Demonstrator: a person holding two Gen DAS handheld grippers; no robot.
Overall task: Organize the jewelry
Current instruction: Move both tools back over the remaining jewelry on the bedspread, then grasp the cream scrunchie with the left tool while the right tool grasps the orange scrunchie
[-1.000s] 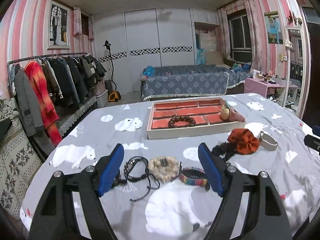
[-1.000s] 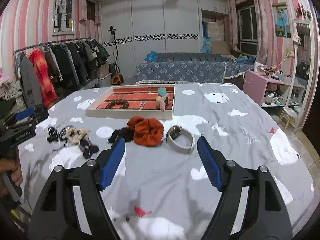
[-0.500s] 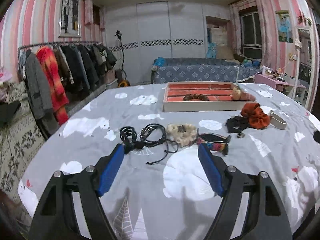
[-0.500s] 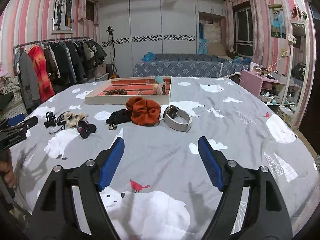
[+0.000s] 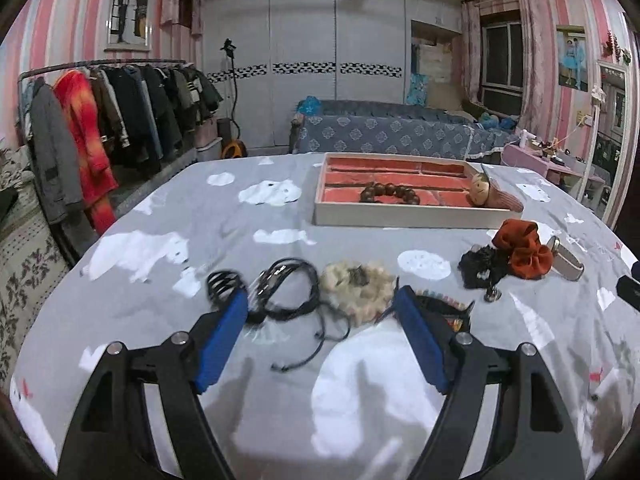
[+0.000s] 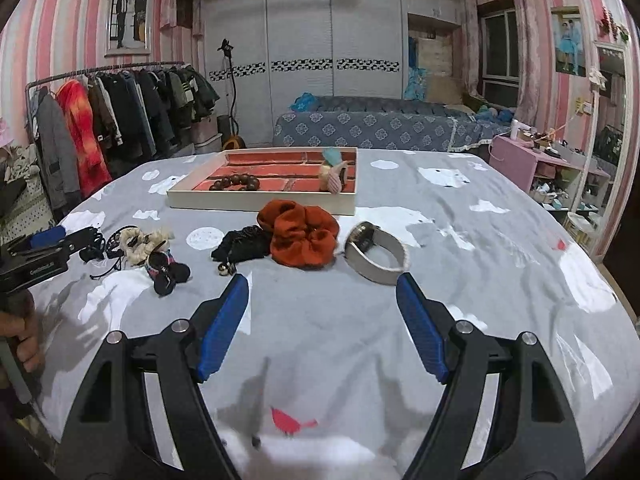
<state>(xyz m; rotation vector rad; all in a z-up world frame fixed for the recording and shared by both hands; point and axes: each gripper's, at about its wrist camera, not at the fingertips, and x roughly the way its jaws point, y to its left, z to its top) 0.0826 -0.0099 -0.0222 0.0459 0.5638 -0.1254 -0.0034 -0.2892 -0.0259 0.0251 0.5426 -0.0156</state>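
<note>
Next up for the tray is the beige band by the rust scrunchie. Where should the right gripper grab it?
The band stands on edge as an open loop. Bring the right gripper down from above and pinch the near wall, one finger inside the loop, one outside.

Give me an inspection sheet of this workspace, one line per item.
Surface: grey bedspread with white animal prints.
Job's things: tray holds dark bead bracelet and a small doll; on the bedspread lie rust scrunchie, black scrunchie, white bangle, cream scrunchie, black cords, multicoloured band.
Clutter: nothing seen.
Grippers: left hand-held gripper open above the cords; right hand-held gripper open, empty.
Cables: nothing seen.
Surroundings: clothes rack, second bed, pink desk.
</note>
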